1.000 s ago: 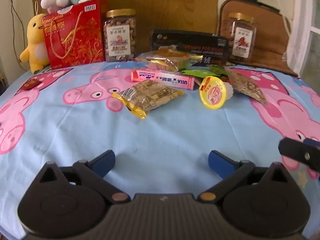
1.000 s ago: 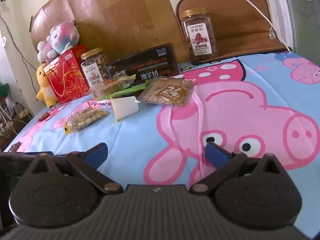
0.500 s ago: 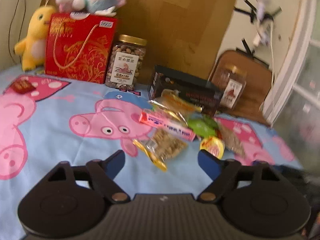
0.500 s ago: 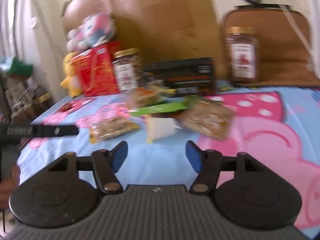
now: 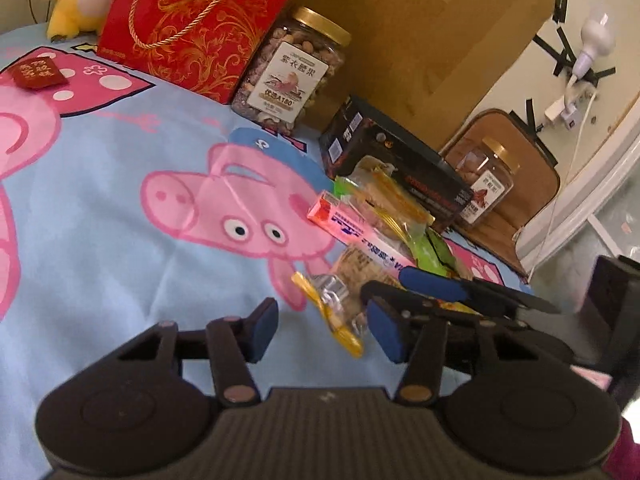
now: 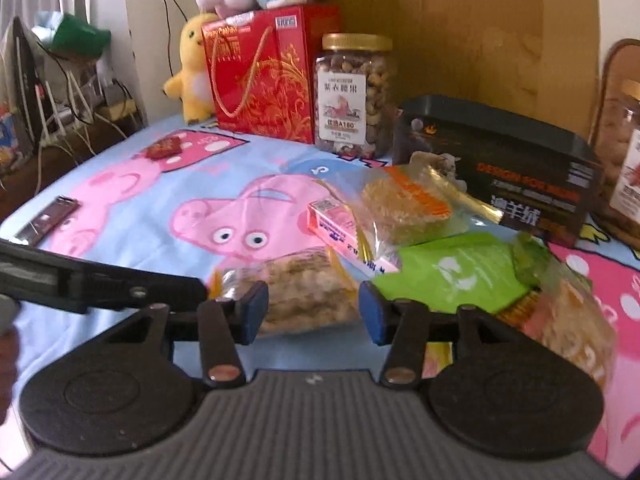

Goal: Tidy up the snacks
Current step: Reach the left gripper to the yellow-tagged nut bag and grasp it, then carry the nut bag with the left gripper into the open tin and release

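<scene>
Tools angled down | left tool (image 5: 322,330) closing | right tool (image 6: 312,312) closing

- Right of the right gripper (image 6: 313,314): nut jar (image 6: 624,168), cut by frame edge.
- Ahead, between its closing jaws: clear snack packet (image 6: 304,292), blurred, contact unclear.

Left wrist view sits low over the pale blue cartoon-pig bedsheet (image 5: 120,288), tilted and facing the red gift box with gold cord handle (image 5: 192,28), snack pile off to its right. Right wrist view looks level and close onto the clear yellow-edged packet of biscuits (image 6: 304,292) (nearly filling its lower middle). Both share the gold-lidded clear nut jar (image 5: 292,76) and black rectangular carton (image 6: 508,168).
</scene>
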A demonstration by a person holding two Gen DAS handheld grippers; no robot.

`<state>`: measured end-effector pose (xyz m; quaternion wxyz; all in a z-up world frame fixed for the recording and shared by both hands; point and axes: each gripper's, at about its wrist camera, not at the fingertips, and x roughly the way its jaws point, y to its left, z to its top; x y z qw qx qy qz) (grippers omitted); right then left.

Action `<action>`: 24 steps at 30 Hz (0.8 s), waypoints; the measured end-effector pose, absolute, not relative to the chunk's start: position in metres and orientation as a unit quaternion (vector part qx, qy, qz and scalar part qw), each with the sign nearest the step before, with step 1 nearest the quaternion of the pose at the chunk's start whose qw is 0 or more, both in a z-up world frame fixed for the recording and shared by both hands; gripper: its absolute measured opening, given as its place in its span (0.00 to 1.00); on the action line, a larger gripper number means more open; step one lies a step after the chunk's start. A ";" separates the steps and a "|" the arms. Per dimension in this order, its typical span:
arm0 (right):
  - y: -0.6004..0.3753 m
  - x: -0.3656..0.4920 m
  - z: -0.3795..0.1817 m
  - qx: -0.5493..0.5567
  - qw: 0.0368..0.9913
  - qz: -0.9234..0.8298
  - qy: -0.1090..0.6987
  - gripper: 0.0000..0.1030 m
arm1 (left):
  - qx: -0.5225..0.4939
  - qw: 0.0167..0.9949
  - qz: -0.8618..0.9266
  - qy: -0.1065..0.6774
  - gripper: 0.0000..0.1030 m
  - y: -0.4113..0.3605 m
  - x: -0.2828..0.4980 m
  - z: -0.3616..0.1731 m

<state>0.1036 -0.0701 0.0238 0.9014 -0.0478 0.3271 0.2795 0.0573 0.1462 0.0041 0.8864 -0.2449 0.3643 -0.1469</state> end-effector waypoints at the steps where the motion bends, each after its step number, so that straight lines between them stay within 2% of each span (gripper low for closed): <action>1: -0.068 0.111 0.024 -0.047 0.901 0.278 0.331 0.66 | -0.246 0.886 -0.147 0.364 0.49 0.147 0.058 0.003; 3: -0.070 0.121 0.022 -0.033 0.895 0.284 0.343 0.75 | -0.250 0.884 -0.148 0.366 0.49 0.149 0.060 0.003; 7: -0.076 0.126 0.017 0.011 0.882 0.300 0.364 0.74 | -0.262 0.878 -0.152 0.370 0.49 0.152 0.067 -0.001; 8: -0.075 0.122 0.017 0.005 0.883 0.300 0.360 0.70 | -0.264 0.877 -0.151 0.371 0.49 0.152 0.068 -0.002; 9: -0.075 0.116 0.019 0.005 0.884 0.304 0.354 0.56 | -0.265 0.877 -0.151 0.371 0.45 0.153 0.069 -0.003; 10: -0.075 0.109 0.021 0.004 0.884 0.308 0.350 0.51 | -0.262 0.878 -0.151 0.372 0.40 0.152 0.069 -0.004; 12: -0.068 0.100 0.024 -0.008 0.886 0.313 0.344 0.40 | -0.253 0.880 -0.149 0.372 0.37 0.151 0.067 -0.004; 13: -0.066 0.094 0.025 -0.010 0.883 0.318 0.344 0.39 | -0.245 0.882 -0.151 0.372 0.37 0.150 0.064 -0.004; 18: -0.065 0.066 0.023 -0.021 0.875 0.340 0.345 0.42 | -0.230 0.884 -0.157 0.374 0.37 0.149 0.049 -0.003; 20: -0.069 0.059 0.023 -0.027 0.877 0.345 0.334 0.44 | -0.234 0.882 -0.159 0.376 0.40 0.151 0.047 -0.002; 22: -0.065 0.057 0.023 -0.048 0.882 0.339 0.323 0.51 | -0.229 0.885 -0.153 0.375 0.41 0.151 0.046 -0.001; 24: -0.060 0.055 0.021 -0.068 0.881 0.341 0.321 0.53 | -0.227 0.886 -0.149 0.376 0.41 0.148 0.047 -0.001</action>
